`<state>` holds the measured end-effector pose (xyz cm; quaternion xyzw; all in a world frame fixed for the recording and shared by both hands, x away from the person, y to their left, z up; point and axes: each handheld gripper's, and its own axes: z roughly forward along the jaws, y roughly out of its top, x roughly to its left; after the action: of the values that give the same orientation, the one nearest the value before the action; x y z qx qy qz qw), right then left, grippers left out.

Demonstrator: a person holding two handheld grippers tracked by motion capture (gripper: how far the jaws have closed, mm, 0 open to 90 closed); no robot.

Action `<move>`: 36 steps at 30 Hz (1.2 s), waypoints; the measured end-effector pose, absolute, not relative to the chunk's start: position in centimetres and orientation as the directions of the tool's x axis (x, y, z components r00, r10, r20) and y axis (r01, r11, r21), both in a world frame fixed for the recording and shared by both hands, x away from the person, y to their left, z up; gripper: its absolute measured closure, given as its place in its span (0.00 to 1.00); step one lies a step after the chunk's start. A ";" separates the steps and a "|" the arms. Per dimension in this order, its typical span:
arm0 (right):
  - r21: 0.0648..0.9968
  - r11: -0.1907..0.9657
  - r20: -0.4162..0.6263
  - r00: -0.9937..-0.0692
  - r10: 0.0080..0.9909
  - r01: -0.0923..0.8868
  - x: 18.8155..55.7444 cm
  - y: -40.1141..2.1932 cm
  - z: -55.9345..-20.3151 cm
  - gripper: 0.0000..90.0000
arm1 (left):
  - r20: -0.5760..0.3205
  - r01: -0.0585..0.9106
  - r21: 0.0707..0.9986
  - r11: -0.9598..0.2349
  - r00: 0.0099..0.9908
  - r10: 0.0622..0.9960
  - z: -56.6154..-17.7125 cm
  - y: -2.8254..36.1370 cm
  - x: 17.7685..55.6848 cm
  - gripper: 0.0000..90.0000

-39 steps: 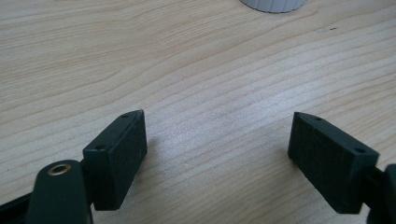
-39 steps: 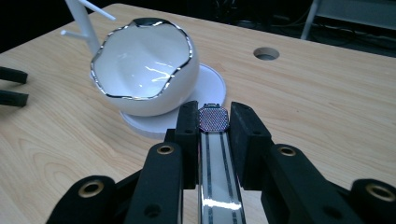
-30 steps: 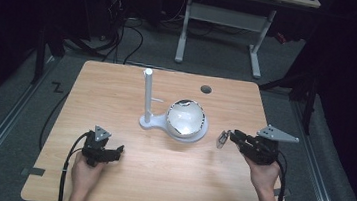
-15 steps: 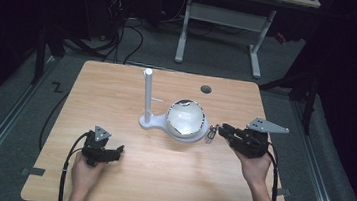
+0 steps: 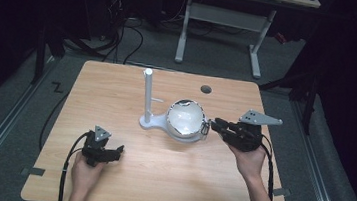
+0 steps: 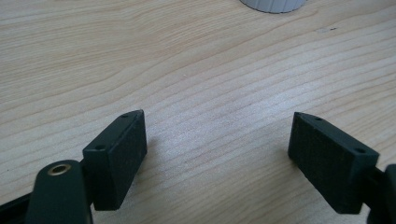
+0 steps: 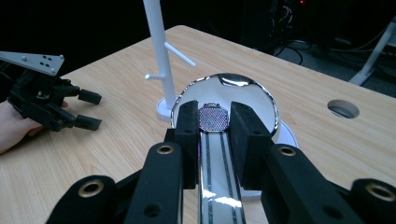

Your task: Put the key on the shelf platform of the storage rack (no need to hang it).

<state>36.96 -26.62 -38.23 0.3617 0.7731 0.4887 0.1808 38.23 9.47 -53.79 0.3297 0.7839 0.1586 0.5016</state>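
A shiny mirrored bowl (image 5: pixel 186 117) sits on a white base beside a white post with pegs (image 5: pixel 146 97), mid-table. My right gripper (image 5: pixel 214 124) reaches the bowl's right rim, shut on a shiny metal strip (image 5: pixel 205 128). In the right gripper view the strip (image 7: pixel 212 158) runs between the jaws of the right gripper (image 7: pixel 214 112), and its small mesh-patterned end is over the bowl (image 7: pixel 233 88), with the post (image 7: pixel 159 51) behind. My left gripper (image 5: pixel 116 152) rests near the front left, open and holding nothing. The left gripper (image 6: pixel 217 140) has bare wood between its jaws. The left gripper (image 7: pixel 88 109) also shows far off.
The wooden table (image 5: pixel 117 89) has a round cable hole (image 5: pixel 206 89) at the back right. Beyond the far edge stands a white desk frame (image 5: pixel 220 14), with cables on the dark floor. A metal rail runs along the floor on each side.
My right gripper has moved left across the table with the metal strip, from the right edge up to the bowl's rim. The left gripper has stayed put.
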 end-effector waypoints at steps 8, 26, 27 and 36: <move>0.886 0.272 0.068 -0.686 0.725 0.375 38.4 -25.4 -37.3 0.83 | -0.684 0.355 0.576 0.736 -0.284 0.672 -53.8 9.4 38.2 0.22; 0.869 0.299 0.057 -0.680 0.731 0.394 41.0 -23.6 -37.5 0.83 | -0.687 0.354 0.571 0.740 -0.287 0.668 -53.7 9.4 38.2 0.22; 0.868 0.296 0.062 -0.678 0.733 0.400 41.1 -23.5 -37.5 0.83 | -0.687 0.354 0.571 0.740 -0.287 0.668 -53.7 9.4 38.2 0.22; 0.853 0.303 0.068 -0.666 0.742 0.425 42.3 -23.3 -38.3 0.83 | -0.694 0.350 0.561 0.750 -0.295 0.657 -53.7 9.4 38.3 0.22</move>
<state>42.33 -23.33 -38.29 0.3700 0.7884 0.4600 0.1728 38.27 9.40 -53.68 0.3187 0.7899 0.1530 0.5010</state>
